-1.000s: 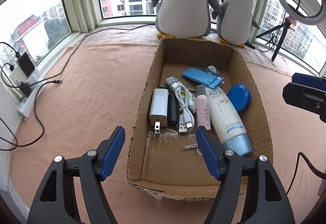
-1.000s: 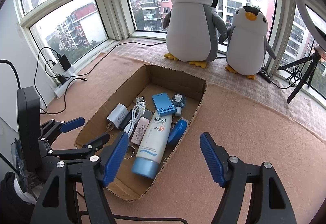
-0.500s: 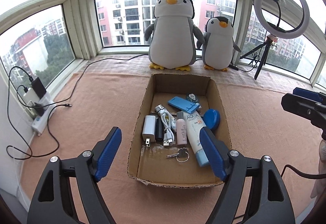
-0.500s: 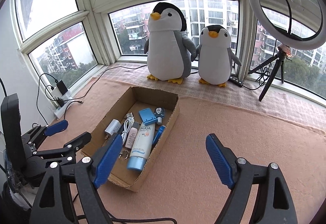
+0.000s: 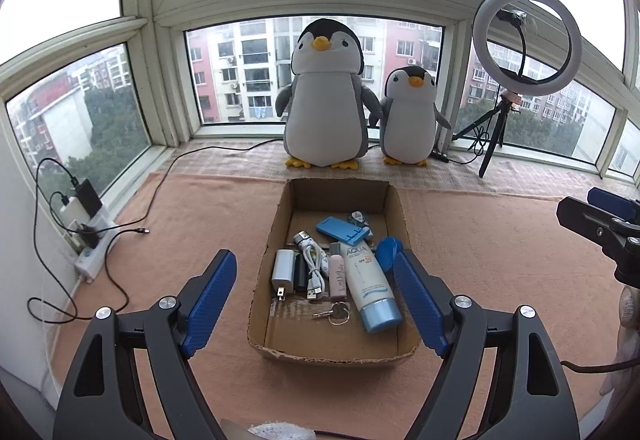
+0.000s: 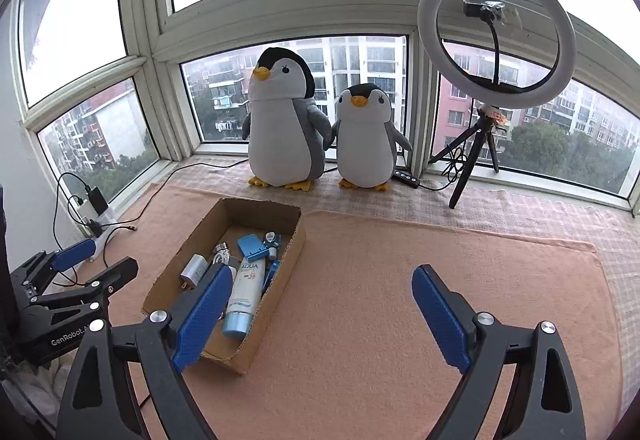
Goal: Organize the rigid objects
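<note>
Both empty: left hand-held gripper [image 5: 314, 296] and right hand-held gripper [image 6: 322, 314] gape wide; cardboard box [image 5: 334, 354] at twelve o'clock looks packed, nothing left outside.

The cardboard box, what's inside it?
Inside the cardboard box: a white charger, cable, pink bottle, sunscreen tube, keys, blue stand, blue lid. Anything beneath them is hidden.

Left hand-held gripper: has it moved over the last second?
Yes. The left hand-held gripper has pulled up and back from the cardboard box; in its own view the box now looks smaller and farther, with more window above the large penguin.
</note>
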`<state>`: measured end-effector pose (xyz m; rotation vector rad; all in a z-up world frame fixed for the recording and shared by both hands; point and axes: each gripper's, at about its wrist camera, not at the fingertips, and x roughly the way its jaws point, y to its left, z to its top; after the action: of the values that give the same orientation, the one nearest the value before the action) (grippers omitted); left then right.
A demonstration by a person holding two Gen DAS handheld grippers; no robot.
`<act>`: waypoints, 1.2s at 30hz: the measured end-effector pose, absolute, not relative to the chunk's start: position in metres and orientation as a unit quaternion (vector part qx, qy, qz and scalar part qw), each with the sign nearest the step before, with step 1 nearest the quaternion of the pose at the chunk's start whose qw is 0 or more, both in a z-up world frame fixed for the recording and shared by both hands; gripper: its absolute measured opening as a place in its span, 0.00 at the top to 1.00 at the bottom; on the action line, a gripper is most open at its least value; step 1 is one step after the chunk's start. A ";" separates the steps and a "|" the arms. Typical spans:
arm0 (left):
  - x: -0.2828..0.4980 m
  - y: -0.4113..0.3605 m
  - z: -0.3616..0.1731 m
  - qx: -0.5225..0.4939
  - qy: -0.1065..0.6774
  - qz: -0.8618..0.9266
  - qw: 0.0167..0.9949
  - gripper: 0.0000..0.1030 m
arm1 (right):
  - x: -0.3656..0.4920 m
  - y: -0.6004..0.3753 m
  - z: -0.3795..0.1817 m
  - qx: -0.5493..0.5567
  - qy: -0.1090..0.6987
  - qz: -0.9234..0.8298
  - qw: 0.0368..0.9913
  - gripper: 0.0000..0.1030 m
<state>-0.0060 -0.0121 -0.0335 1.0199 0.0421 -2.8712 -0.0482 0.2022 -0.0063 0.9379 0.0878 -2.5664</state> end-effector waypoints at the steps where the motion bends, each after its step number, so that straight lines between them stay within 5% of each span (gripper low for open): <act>1: -0.005 -0.012 -0.033 0.333 0.013 -0.942 0.047 0.21 | -0.047 0.202 -0.006 0.335 0.032 -0.920 0.201 0.13; 36: -0.001 -0.008 -0.029 0.331 0.011 -0.942 0.050 0.21 | -0.051 0.209 -0.013 0.344 0.026 -0.918 0.195 0.11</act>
<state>-0.0006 -0.0084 -0.0285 1.0084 0.0328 -2.8692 -0.0508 0.2090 -0.0129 0.9651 0.0733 -2.5722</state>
